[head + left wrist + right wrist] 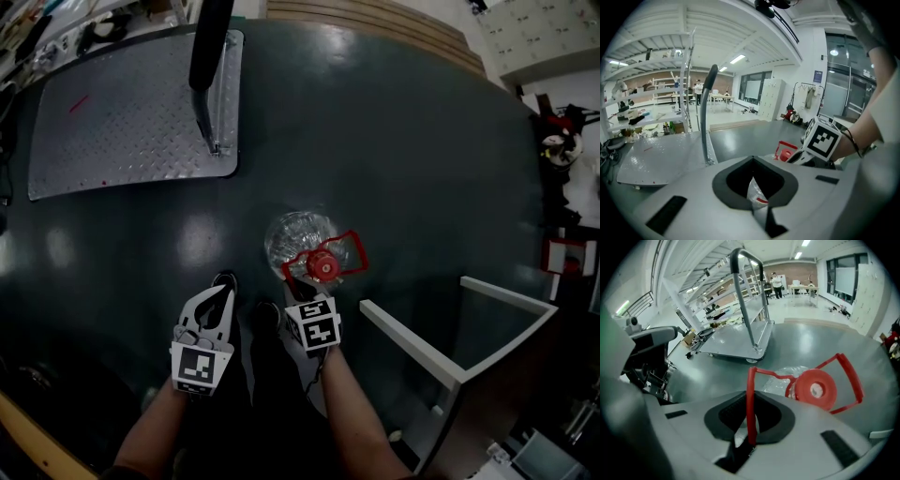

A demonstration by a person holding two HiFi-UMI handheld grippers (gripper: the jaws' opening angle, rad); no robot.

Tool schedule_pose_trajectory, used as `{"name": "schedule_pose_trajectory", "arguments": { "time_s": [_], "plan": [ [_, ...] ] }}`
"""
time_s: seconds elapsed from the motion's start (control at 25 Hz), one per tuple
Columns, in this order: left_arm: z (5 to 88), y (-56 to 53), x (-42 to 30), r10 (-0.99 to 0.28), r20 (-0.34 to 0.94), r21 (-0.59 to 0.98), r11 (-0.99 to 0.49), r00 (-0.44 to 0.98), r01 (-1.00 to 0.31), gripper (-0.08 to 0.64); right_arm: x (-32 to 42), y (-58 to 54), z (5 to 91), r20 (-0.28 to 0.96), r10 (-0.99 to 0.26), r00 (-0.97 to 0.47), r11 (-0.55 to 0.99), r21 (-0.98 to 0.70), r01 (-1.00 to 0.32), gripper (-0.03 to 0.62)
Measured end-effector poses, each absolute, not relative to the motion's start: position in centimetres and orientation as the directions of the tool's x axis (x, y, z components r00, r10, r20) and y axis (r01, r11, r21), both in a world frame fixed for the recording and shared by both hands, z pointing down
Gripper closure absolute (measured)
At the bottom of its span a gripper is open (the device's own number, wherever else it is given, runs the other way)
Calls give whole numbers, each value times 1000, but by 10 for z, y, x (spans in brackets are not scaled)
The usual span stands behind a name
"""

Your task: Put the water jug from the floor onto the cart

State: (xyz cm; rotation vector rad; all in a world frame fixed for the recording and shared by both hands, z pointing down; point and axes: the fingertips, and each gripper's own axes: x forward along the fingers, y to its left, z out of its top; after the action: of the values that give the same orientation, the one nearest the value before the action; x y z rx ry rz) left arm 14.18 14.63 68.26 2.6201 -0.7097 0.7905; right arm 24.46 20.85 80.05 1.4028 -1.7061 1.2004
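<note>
The clear water jug stands on the dark floor with a red cap and a red carry handle. My right gripper reaches down over it from the near side. In the right gripper view its jaws are shut on one bar of the red handle, with the cap just beyond. My left gripper hovers to the jug's left, shut and holding nothing; its jaws point toward the cart. The metal platform cart with its black push handle sits at the upper left.
A white frame stands on the floor close to the right of my right arm. Red and white clutter lines the right edge. Shelving with loose items stands behind the cart. Open dark floor lies between jug and cart.
</note>
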Motion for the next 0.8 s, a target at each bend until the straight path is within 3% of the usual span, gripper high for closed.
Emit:
{"name": "schedule_pose_trajectory", "arguments": {
  "time_s": [0.28,0.48,0.8],
  "plan": [
    [667,155,136,-404,581,123,-814,707,-567,552,244,218,784,854,-405,-325,41,-339,-940,566],
    [645,156,129,-454,555,117,-787,697,-606,552,229,218,743,774,-434,-462,30,-500,-866,566],
    [592,154,89,-579,510,115,-687,636,-717,552,164,209,647,663,-390,-640,284,-574,-768,566]
  ]
}}
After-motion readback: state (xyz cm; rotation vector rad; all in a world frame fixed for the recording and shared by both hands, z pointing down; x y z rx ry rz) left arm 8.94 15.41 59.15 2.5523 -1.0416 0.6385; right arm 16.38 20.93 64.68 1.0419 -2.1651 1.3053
